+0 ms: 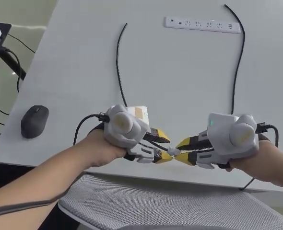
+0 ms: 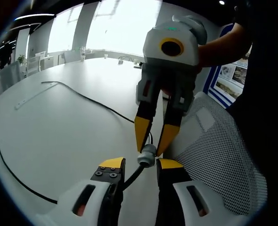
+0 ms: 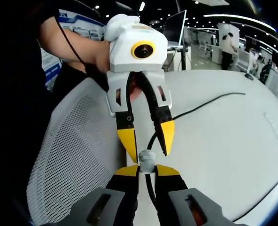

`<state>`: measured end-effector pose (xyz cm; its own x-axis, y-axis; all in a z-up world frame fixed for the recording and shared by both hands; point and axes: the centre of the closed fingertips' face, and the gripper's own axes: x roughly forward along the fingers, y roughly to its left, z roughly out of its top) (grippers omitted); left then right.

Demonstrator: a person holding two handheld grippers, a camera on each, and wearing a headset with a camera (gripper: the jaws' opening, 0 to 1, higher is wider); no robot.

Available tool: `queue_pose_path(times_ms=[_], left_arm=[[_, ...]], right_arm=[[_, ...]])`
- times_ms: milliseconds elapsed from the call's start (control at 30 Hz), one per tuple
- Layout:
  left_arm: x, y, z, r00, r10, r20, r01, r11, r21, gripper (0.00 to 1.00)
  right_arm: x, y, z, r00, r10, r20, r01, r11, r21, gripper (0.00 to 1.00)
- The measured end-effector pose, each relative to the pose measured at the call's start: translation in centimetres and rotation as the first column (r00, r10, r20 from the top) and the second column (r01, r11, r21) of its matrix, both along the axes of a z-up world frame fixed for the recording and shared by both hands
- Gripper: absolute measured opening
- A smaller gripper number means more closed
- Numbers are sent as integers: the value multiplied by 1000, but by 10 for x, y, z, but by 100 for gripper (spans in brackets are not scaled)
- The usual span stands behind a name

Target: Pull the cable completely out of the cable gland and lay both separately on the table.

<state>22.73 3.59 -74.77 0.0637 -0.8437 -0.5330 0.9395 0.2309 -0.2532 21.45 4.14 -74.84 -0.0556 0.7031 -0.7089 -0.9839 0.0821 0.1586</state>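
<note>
A small pale cable gland (image 1: 171, 152) hangs in the air over the table's front edge, where my two grippers meet tip to tip. My right gripper (image 1: 176, 152) has its yellow jaws closed in on the gland (image 3: 147, 160); from the left gripper view its fingertips (image 2: 140, 147) flank the gland (image 2: 147, 156). A black cable (image 2: 132, 176) leaves the gland and runs back between the jaws of my left gripper (image 2: 141, 164), which stand apart. That gripper (image 1: 169, 147) comes in from the left. More of the cable (image 3: 191, 110) trails away over the white table (image 1: 84, 72).
A black stretch of cable (image 1: 117, 62) lies at the table's middle and another (image 1: 237, 62) at the right. A white power strip (image 1: 202, 24) lies at the far edge and a dark mouse (image 1: 34, 121) at the left. A grey mesh chair (image 1: 170, 201) sits below the grippers.
</note>
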Motion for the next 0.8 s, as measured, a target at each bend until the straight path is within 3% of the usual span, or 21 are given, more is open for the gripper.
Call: queue_pose_path(times_ms=[200,433,667,733,800], left_arm=[[-3,-3,-5,999,-37,7,36,999,17,21],[-4,-6,-4,999,-50,10,50,999,7,18],[-5,-8,-4,997,-72,35,72,997,10,16],[-6,-9,-4,995,-80,54,80,997,9,16],[-8,-10,-4,996,-77,41,77,997,7,15]], right_arm=[[1,-1,0,1000,21,13,-21,1000,-1,6],[2,-3,-1,998,50,25,-50,999,0,6],[2,-4,-2,997,68,31,-68,998,-3,6],[2,-5,-2,997,68,29,-68,998,-4,6],[0,-5,-3,997,74,19,-74,997,-5,7]])
